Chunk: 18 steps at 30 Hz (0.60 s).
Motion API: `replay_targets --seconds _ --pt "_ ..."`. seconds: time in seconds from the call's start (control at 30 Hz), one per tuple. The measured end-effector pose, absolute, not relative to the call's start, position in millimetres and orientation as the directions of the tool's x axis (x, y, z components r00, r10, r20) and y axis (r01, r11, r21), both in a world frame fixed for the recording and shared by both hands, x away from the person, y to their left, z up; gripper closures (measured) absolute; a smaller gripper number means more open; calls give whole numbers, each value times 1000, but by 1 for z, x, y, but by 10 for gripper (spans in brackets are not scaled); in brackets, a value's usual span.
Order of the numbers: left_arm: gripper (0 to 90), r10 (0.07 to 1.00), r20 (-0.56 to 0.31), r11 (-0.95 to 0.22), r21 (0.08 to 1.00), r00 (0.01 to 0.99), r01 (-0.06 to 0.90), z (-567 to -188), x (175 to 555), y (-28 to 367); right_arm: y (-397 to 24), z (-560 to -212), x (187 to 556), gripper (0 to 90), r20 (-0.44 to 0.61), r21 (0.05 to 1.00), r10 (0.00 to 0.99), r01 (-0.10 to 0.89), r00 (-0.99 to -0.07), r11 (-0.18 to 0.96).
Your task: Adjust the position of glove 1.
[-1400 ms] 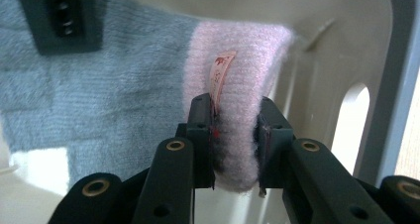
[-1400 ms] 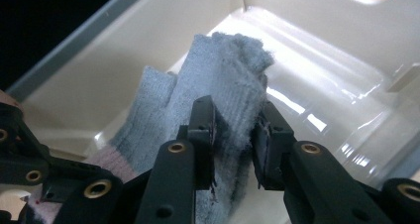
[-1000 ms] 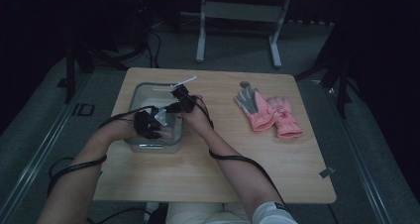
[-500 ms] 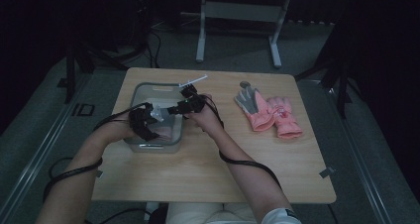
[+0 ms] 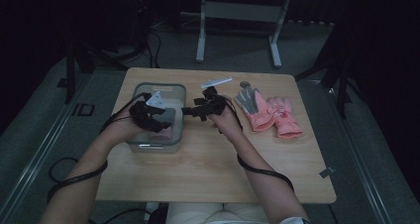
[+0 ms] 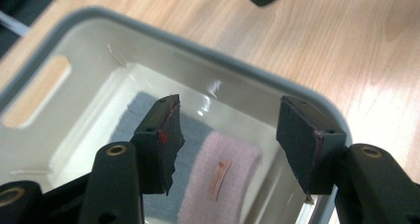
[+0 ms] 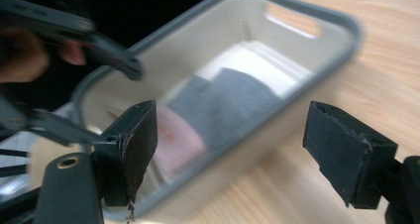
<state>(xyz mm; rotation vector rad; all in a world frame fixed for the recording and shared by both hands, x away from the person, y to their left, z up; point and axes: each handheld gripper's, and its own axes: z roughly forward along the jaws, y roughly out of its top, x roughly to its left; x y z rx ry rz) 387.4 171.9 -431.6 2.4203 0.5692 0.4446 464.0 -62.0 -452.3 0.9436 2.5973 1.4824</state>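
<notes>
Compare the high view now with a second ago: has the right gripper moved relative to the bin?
Yes. The right gripper, jaws just opened and empty, has drawn back from over the bin to beside its right rim, toward the pink gloves.

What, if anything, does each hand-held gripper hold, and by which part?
Nothing. The left hand-held gripper stands open above the folded glove in the bin; the right hand-held gripper is open too, beside the bin.

Both forearms come up from the bottom edge of the high view and lean toward each other at centre left of the frame. The left claw (image 5: 166, 116) sits left of centre, its jaws apart with nothing clamped, having just closed a little. The right claw (image 5: 187, 111) faces it from the right, jaws wide and empty, having just been opening.
</notes>
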Motion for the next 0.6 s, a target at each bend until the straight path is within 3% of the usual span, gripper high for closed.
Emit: replay_targets --seconds 0.17,0.33,0.47,0.6 --pt "421 475 166 -721 636 864 274 -427 378 146 -89 -447 458 182 210 790 547 470 -810 393" --pt "446 434 188 -739 633 881 229 -430 368 118 -114 -443 456 156 208 809 529 448 -823 379" --pt "447 418 196 -757 615 887 221 -438 365 96 -135 -440 453 135 246 798 552 490 -797 351" --pt "412 394 212 -757 627 894 185 -444 360 79 -154 -438 449 125 221 809 581 480 -783 339"
